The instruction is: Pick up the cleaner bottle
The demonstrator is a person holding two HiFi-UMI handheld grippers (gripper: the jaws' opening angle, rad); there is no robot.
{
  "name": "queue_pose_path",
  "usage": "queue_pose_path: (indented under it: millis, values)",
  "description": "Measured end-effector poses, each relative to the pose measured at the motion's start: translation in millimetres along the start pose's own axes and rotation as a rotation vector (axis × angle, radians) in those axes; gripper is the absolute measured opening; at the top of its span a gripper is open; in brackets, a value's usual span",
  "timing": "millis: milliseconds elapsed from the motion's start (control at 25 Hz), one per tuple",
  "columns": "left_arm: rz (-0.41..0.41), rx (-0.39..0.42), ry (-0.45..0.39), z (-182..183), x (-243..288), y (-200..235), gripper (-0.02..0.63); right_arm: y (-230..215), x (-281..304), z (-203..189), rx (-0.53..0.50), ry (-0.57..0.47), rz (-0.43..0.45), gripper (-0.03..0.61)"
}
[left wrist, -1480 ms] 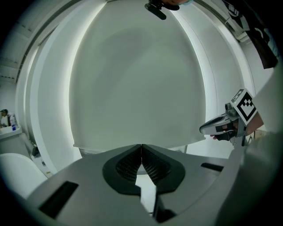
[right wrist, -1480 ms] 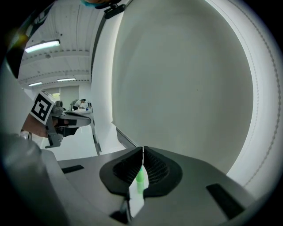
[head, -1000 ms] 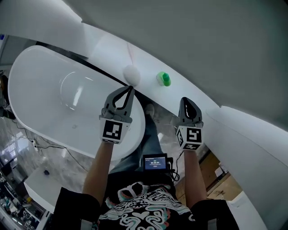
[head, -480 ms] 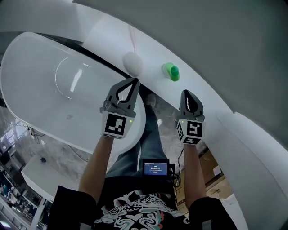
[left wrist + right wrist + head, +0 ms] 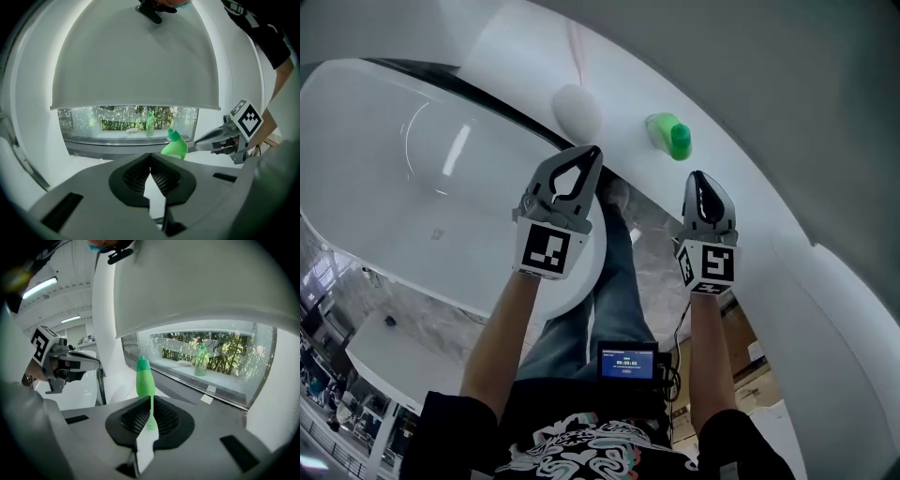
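Left gripper (image 5: 150, 158): jaws shut and empty, with the cleaner bottle (image 5: 175, 146) ahead and to their right. Right gripper (image 5: 151, 400): jaws likewise closed on nothing, and the bottle stands straight ahead on the white ledge (image 5: 750, 225), seemingly upright. I'd spread the right jaws first, then straddle the bottle's body below the cap.

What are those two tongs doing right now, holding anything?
Left tongs: closed, empty.
Right tongs: closed, empty; green plastic cleaner bottle stands ahead, untouched.
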State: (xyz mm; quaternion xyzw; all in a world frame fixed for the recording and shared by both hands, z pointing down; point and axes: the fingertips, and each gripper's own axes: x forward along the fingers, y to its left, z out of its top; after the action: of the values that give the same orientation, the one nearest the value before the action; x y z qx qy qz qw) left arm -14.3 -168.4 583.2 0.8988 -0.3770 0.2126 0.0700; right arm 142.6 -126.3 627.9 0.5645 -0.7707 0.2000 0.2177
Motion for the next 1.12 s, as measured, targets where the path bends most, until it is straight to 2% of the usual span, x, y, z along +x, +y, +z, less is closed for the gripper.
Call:
queue_pose_path:
  millis: [120, 240, 360, 720, 840, 1120]
  values:
    - [-0.006, -0.021, 0.005, -13.3, 8.9, -3.9, 0.015, 3.7, 3.0, -6.7, 0.001, -0.017, 0.031, 0.029]
    - [-0.028, -0.057, -0.032, -15.7, 17.2, -9.1, 0.015, 4.8, 10.3, -13.3, -0.003, -0.019, 0.05, 0.031]
    - [-0.051, -0.055, -0.036, -16.1, 24.8, -16.6, 0.015, 3.9, 16.0, -18.5, -0.007, -0.022, 0.058, 0.034]
    - [-0.057, -0.066, -0.02, -30.4, 39.2, -13.7, 0.015, 14.5, 40.3, -32.2, -0.025, -0.002, 0.089, 0.209]
    - [-0.054, -0.085, -0.012, -36.2, 45.6, -11.5, 0.015, 16.1, 50.7, -31.0, -0.034, -0.005, 0.095, 0.233]
    - [-0.06, -0.077, 0.022, -47.1, 58.6, -14.5, 0.015, 14.3, 73.6, -21.1, -0.026, -0.054, 0.102, 0.245]
